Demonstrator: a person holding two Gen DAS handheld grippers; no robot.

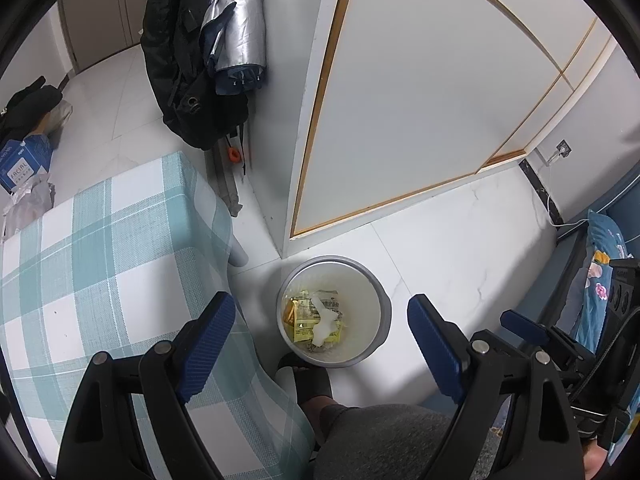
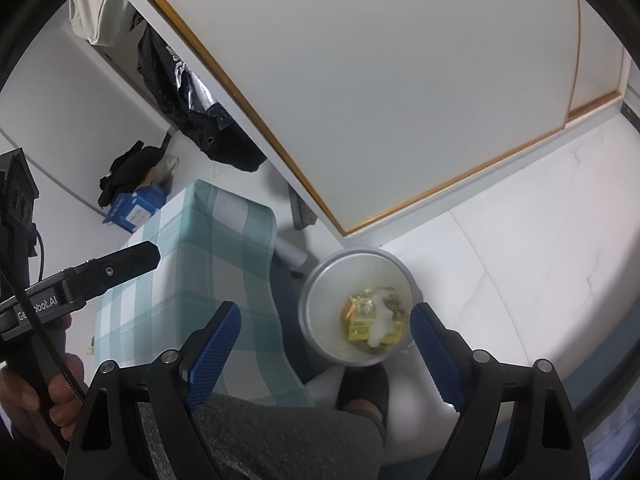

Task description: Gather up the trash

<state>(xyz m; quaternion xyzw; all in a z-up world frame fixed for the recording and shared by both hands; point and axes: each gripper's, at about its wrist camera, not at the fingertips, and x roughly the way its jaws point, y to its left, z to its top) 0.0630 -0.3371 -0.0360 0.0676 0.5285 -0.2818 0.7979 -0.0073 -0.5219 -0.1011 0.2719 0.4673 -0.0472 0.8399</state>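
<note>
At the left, the checked tablecloth (image 1: pixel 100 248) covers a low table whose top shows nothing on it in either view, which suggests the loose litter has already been cleared from there. The left gripper (image 1: pixel 320 344) hangs over the table's corner, angled down toward the floor, its 2 blue pads (image 1: pixel 208 344) spread wide with nothing between them. Just past the table's edge stands the white bin (image 1: pixel 372 344), set on the floor close to the person's slippered foot (image 1: pixel 308 376) so both hands can reach it from the seat. Inside lie the trash wrappers (image 1: pixel 308 320), yellow packets with a crumpled white tissue on top. The right gripper (image 2: pixel 324 344) points down over the same bin, jaws likewise wide apart and empty, probably free after a drop.
</note>
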